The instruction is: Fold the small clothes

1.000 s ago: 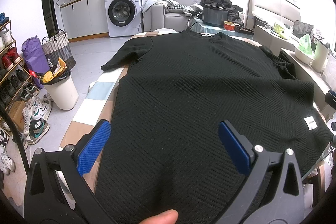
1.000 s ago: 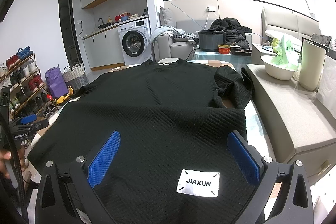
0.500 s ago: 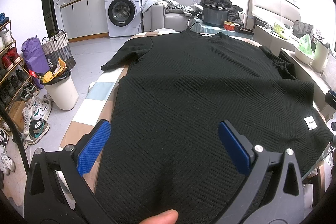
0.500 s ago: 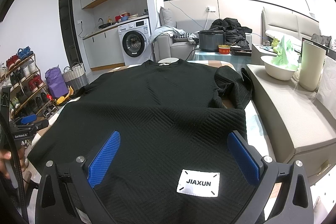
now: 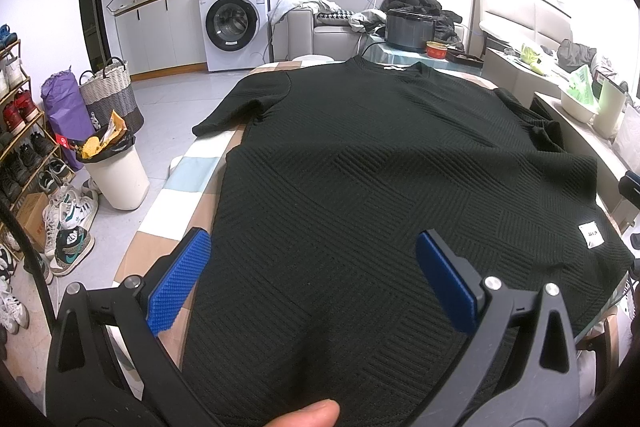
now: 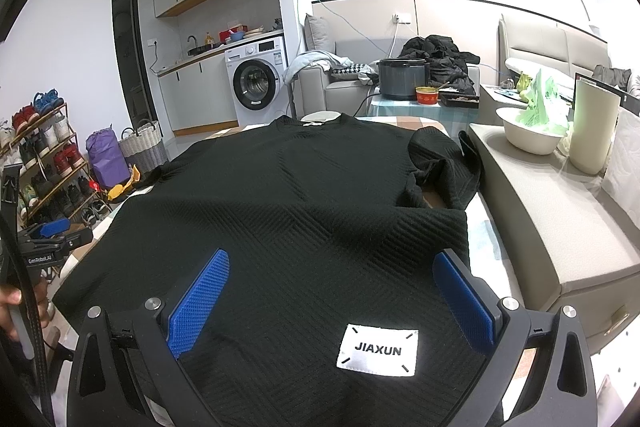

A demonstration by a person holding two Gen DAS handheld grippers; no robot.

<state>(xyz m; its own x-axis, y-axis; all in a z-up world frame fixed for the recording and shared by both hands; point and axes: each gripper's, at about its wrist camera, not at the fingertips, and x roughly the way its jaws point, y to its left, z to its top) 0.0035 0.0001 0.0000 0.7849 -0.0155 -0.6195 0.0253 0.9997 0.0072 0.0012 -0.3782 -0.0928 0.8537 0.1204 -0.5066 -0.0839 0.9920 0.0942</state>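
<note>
Both pairs of blue fingers stand spread wide and grip nothing: the left gripper (image 5: 312, 279) hangs over the near left part of the hem, and the right gripper (image 6: 332, 301) hangs over the near right corner, just above the white JIAXUN label (image 6: 378, 349). No cloth sits between either set of pads.

A black T-shirt (image 5: 380, 167) lies spread flat, face up, on the checked tablecloth (image 5: 188, 175) of the table, collar at the far end and hem toward the person. Its left sleeve (image 5: 240, 107) lies out flat over the table edge. Its right sleeve (image 6: 440, 167) is bunched and partly turned over on itself beside the body of the shirt.

As for progress, I judge the folding has not begun: the body shows no crease or doubled layer, and only the laying-out looks finished. Everything remains, likely smoothing or tucking the rumpled right sleeve, bringing the sides or sleeves inward, then doubling the shirt from hem to collar. With each gripper parked near a hem corner, a grab at those two corners seems the probable start, though nothing here confirms it

A thumb tip (image 5: 308, 413) shows at the bottom edge of the left wrist view
</note>
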